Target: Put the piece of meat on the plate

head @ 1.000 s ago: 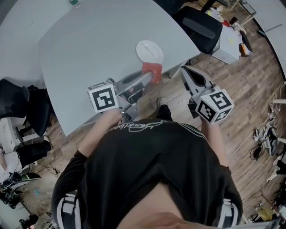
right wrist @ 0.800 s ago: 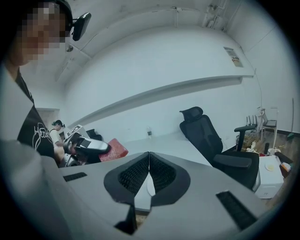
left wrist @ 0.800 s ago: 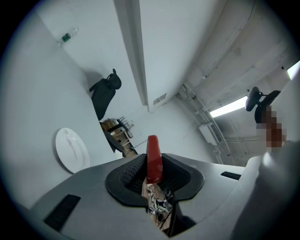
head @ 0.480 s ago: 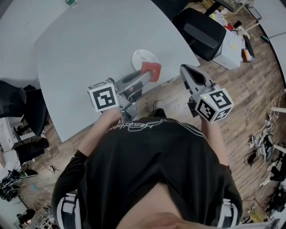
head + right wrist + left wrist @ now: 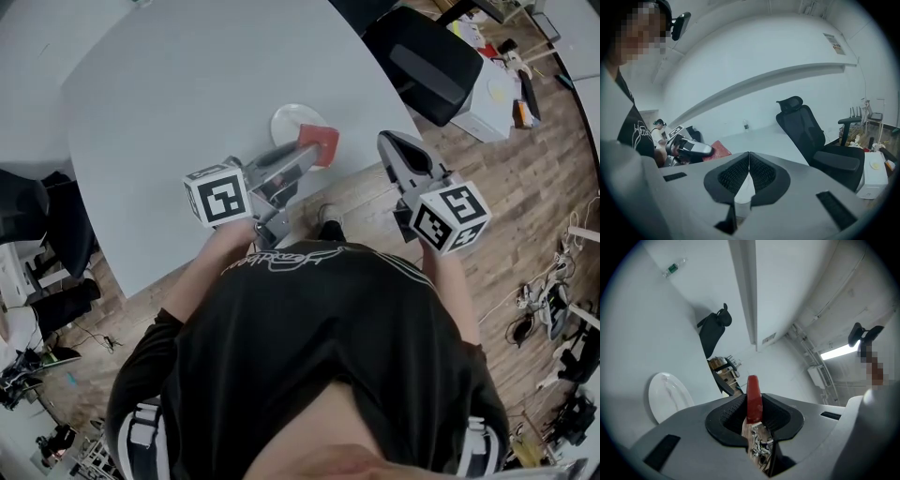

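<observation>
**Over the table's near edge: meat in the left gripper, next to the plate**

On the wooden floor [image 5: 525, 187] stands a wide, pale grey table [image 5: 187, 84], and a black office chair [image 5: 436, 61] is at its right side. Near the front edge of the table lies a white plate [image 5: 286, 127]. The left gripper [image 5: 307, 157] reaches over this edge, and its jaws are closed partway on a flat red piece of meat [image 5: 322, 143], which stands on edge between the pads. In the head view the meat overlaps the plate's near-right rim. In the left gripper view the plate is to the left of the jaws, so the meat is not on the plate. The right gripper [image 5: 749, 161] is beside the table with its jaws pressed together and nothing between them.
</observation>
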### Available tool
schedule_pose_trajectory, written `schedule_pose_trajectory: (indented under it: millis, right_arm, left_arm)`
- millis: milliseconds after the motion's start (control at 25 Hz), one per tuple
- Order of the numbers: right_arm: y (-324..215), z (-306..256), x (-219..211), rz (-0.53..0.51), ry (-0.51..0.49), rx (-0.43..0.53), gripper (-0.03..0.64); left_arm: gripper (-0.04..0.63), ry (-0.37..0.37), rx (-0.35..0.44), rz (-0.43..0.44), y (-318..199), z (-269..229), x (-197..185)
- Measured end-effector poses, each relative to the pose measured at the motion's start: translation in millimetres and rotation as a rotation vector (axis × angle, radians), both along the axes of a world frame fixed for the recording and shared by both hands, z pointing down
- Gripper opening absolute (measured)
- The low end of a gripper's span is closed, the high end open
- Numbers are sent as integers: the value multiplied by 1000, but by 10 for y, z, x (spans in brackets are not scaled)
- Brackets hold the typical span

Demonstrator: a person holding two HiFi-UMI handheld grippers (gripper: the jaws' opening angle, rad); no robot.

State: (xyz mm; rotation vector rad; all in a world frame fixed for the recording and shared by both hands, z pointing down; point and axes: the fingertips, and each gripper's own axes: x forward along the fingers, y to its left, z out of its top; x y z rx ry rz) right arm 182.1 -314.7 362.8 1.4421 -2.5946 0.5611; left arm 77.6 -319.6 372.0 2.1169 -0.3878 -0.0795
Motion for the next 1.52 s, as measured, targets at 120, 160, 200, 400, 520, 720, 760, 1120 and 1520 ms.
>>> schedule_pose_trajectory:
  millis: [120, 160, 200, 400, 520, 720, 760, 1120, 1520]
  right_arm:
    - [-57, 138, -3, -10, 3, -26, 8]
    - [-74, 182, -11, -14, 6, -34, 8]
    - [-94, 220, -17, -18, 8, -40, 8]
    - [-206, 414, 45, -30, 17, -79, 8]
    - [-241, 602, 122, -31, 25, -124, 8]
    - [-322, 845, 161, -51, 23, -172, 8]
    - [-336, 874, 157, -59, 22, -179, 8]
    - [-510, 1021, 130, -107, 12, -202, 8]
    - [-649, 1183, 60, -162, 6, -222, 8]
  left_arm:
    - [94, -36, -4, -6, -85, 193, -1]
    - [94, -52, -6, -9, -114, 261, -15]
    - [94, -66, -8, -12, -141, 324, -29]
    - [94, -122, -23, -34, -232, 571, -29]
    - [94, -152, -33, -48, -245, 703, -16]
    - [94, -244, -2, -77, -306, 963, -54]
    - [94, -259, 0, -80, -315, 1007, -59]
    - [94, -354, 21, -77, -381, 1264, -97]
    - [94, -409, -16, -94, -437, 1492, -103]
